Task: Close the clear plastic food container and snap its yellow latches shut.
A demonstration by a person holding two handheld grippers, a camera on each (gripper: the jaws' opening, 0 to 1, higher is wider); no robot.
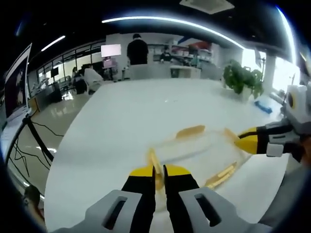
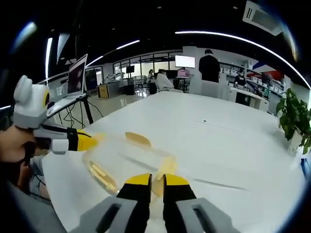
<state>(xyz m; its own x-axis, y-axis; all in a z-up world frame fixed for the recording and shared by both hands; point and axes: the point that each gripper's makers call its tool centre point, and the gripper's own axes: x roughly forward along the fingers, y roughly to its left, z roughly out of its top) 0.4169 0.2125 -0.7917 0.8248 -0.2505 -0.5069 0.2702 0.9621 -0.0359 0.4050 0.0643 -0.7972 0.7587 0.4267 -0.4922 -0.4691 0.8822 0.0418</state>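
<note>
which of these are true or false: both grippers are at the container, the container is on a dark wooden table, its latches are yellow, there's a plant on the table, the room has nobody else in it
1. Both grippers are at the container: true. The left gripper and the right gripper each have closed jaws at a latch of the clear container.
2. The container sits on a dark wooden table: false. The table is white.
3. The latches are yellow: true, for example this latch.
4. A plant stands on the table: true. The plant is at the far right edge.
5. Nobody else is in the room: false. A person in dark clothing stands in the background.
</note>
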